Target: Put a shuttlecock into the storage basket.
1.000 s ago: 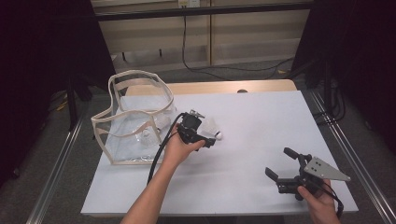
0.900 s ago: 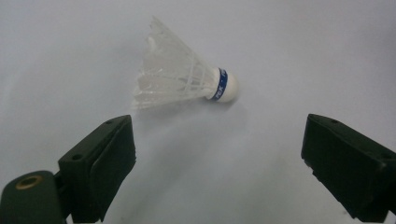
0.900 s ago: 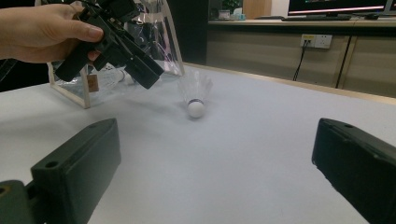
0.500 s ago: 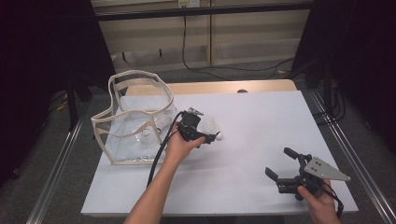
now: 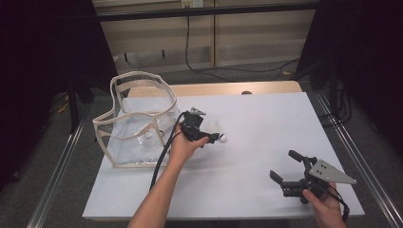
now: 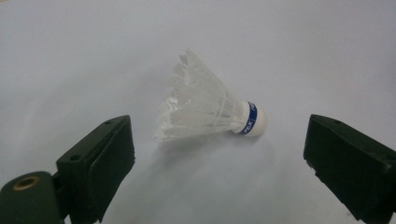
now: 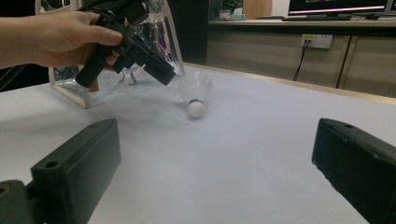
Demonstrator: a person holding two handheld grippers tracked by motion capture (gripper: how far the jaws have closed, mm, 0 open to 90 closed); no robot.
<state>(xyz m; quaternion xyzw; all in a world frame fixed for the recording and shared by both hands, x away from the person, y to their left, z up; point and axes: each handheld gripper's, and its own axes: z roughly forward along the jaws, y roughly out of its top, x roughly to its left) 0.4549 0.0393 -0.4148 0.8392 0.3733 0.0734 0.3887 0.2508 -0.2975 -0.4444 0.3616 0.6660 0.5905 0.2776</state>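
Observation:
A white feathered shuttlecock (image 5: 217,133) with a blue band at its cork lies on its side on the white table (image 5: 266,118). My left gripper (image 5: 210,136) hangs just over it, open. In the left gripper view the shuttlecock (image 6: 210,112) lies between the two spread jaws of that gripper (image 6: 222,137), touching neither. My right gripper (image 5: 283,165) rests open near the table's front right with nothing in it. The right gripper view looks past that gripper's own jaws (image 7: 219,140) at the shuttlecock (image 7: 195,95), with the left gripper (image 7: 161,70) above it.
A clear plastic bag (image 5: 138,123) with beige trim and handles stands open on the table's left, just behind the left hand. Another shuttlecock (image 5: 149,139) lies inside it. Metal rails run along both sides of the table.

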